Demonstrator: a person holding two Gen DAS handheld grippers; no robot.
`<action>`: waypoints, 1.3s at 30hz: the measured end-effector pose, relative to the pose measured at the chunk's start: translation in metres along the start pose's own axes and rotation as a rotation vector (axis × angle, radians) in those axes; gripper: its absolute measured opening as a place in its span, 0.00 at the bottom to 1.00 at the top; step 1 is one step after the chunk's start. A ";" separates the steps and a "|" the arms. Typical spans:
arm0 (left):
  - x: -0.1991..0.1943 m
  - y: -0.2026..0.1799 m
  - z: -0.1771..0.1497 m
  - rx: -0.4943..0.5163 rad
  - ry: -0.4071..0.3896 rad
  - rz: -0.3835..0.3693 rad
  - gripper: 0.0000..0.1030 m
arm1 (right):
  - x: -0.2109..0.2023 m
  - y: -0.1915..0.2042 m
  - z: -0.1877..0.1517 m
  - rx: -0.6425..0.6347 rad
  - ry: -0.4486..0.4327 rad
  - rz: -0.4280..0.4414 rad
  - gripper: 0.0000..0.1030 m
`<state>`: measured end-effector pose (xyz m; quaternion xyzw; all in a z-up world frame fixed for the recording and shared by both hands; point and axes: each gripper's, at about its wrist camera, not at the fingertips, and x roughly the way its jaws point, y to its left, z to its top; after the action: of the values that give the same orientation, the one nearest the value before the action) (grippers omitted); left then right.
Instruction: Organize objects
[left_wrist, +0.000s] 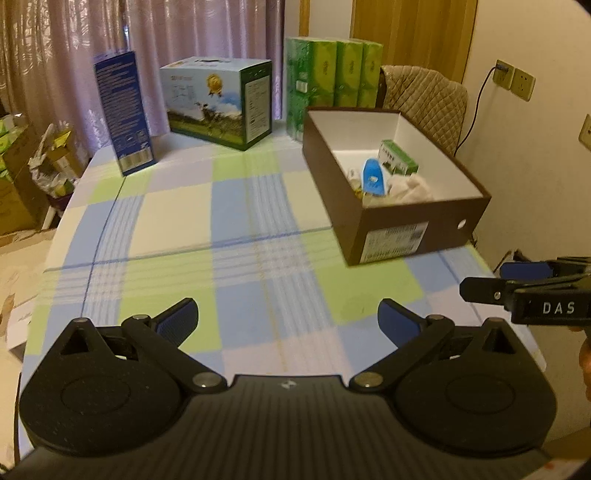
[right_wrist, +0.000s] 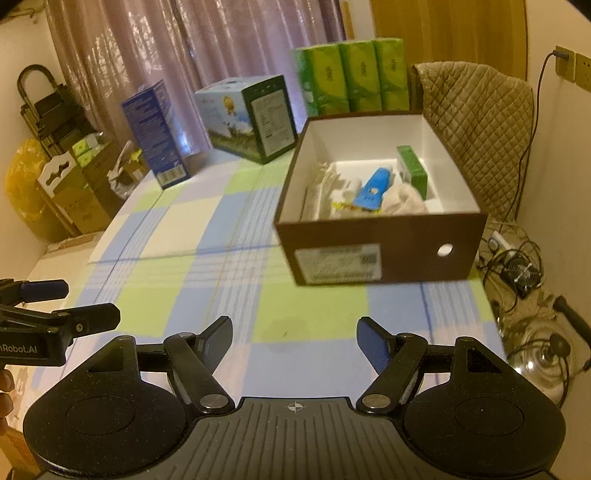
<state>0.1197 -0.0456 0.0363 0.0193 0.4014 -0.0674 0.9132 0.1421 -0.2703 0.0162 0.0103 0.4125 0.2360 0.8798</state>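
A brown shoebox (left_wrist: 388, 236) (right_wrist: 406, 254) with a white inside stands on the right of the checked tablecloth (left_wrist: 240, 236) (right_wrist: 207, 273). Inside lie a blue and white gadget (left_wrist: 373, 179) (right_wrist: 371, 190), a small green carton (left_wrist: 399, 157) (right_wrist: 415, 170), a crumpled white cloth (left_wrist: 410, 188) (right_wrist: 404, 201) and some pale items. My left gripper (left_wrist: 288, 317) hovers open over the near table, nothing between its fingers. My right gripper (right_wrist: 294, 334) is open too, empty, just before the box. Each gripper shows at the other view's edge: the right gripper (left_wrist: 517, 282), the left gripper (right_wrist: 74, 306).
At the table's far side stand a tall blue box (left_wrist: 123, 114) (right_wrist: 157, 134), a printed milk carton case (left_wrist: 221, 103) (right_wrist: 251, 118) and green tissue packs (left_wrist: 332, 77) (right_wrist: 354, 75). A quilted chair (left_wrist: 424, 99) (right_wrist: 480, 136) is behind the shoebox. Cardboard boxes (left_wrist: 18, 184) clutter the left floor, cables (right_wrist: 517, 266) the right.
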 end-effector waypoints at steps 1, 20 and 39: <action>-0.003 0.003 -0.005 -0.004 0.009 0.002 0.99 | -0.001 0.005 -0.004 -0.002 0.005 0.001 0.69; -0.048 0.049 -0.070 -0.064 0.072 0.014 0.99 | -0.016 0.079 -0.062 -0.057 0.058 0.054 0.69; -0.045 0.060 -0.077 -0.085 0.096 0.031 0.99 | -0.008 0.094 -0.066 -0.075 0.079 0.060 0.69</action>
<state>0.0420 0.0250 0.0162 -0.0100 0.4471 -0.0350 0.8938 0.0516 -0.2021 -0.0015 -0.0198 0.4374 0.2777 0.8551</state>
